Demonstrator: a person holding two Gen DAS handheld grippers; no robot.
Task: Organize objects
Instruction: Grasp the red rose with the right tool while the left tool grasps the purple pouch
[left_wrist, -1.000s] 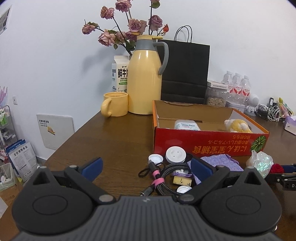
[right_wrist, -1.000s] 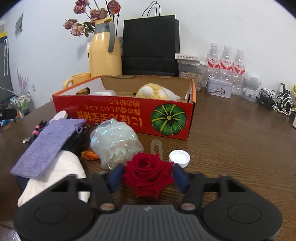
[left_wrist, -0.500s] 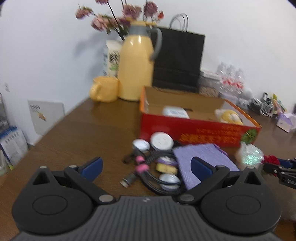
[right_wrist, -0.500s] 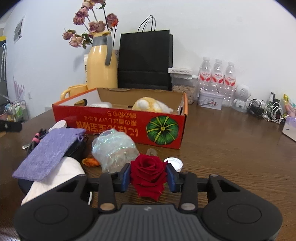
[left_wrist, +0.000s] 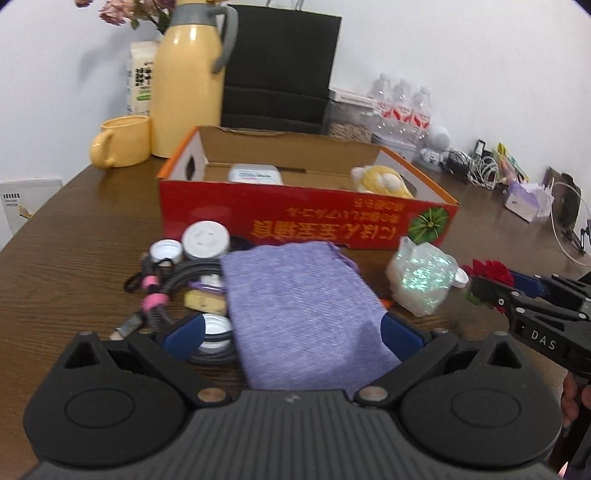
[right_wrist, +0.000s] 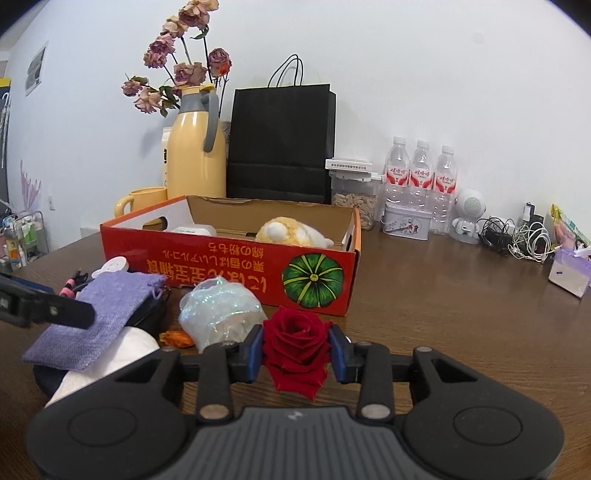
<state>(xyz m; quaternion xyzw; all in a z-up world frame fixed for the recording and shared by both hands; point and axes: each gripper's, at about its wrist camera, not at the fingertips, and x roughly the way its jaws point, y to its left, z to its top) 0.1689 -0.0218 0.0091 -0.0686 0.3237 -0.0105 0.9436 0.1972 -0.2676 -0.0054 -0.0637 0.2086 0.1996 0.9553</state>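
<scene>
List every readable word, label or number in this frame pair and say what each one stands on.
"DAS": white letters on the right hand-held gripper, which grips the red rose.
Red box: yellow print, upside down, not legible to me.
Milk carton: dark characters, too blurred.
Water bottles: red labels, too small.
White panel beyond the table edge: print too small.
Left hand-held gripper: no text.

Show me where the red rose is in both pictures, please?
Left wrist view: the red rose is far right, mid-height, held by the right gripper, just past the shiny bag.
Right wrist view: the rose sits bottom centre, between the right gripper's blue pads.
Shared landmark: the red box, which lies behind the rose in both.
</scene>
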